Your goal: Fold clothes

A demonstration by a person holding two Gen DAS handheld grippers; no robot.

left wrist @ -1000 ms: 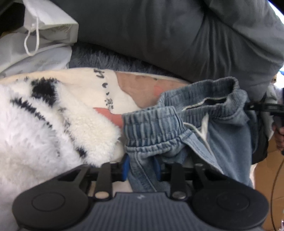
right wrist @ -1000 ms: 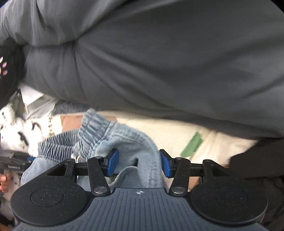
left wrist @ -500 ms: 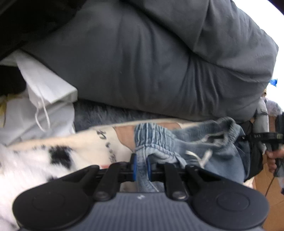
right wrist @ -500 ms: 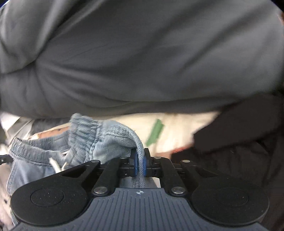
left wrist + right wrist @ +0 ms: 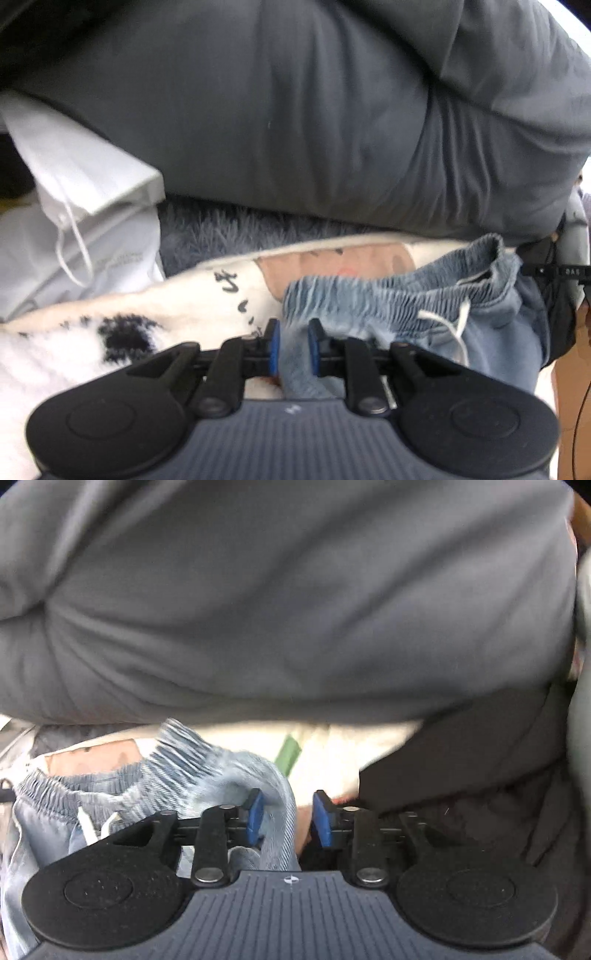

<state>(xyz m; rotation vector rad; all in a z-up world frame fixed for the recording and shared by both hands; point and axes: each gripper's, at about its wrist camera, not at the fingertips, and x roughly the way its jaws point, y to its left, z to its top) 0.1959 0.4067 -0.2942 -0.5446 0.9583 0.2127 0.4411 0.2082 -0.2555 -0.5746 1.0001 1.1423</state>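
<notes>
Light blue denim trousers with an elastic waistband and white drawstring [image 5: 406, 299] lie on a cream printed blanket. In the left wrist view my left gripper [image 5: 293, 349] has one waistband end filling the gap between its blue pads; its jaws are opening but still touch the cloth. In the right wrist view the other end of the waistband [image 5: 192, 768] drapes between the pads of my right gripper [image 5: 287, 819]. Those jaws are opening: the cloth rests against the left pad and a gap shows before the right pad.
A big grey duvet [image 5: 295, 110] bulges over the back of both views. A white paper bag [image 5: 81, 192] stands at the left. White fleece with black spots [image 5: 74, 350] lies front left. A black garment [image 5: 480, 768] lies to the right.
A second ago both grippers stood open around the waistband; half a second ago both were shut tight on it. Now both have parted again, the right one widely. The waistband is stretched out flatter.
</notes>
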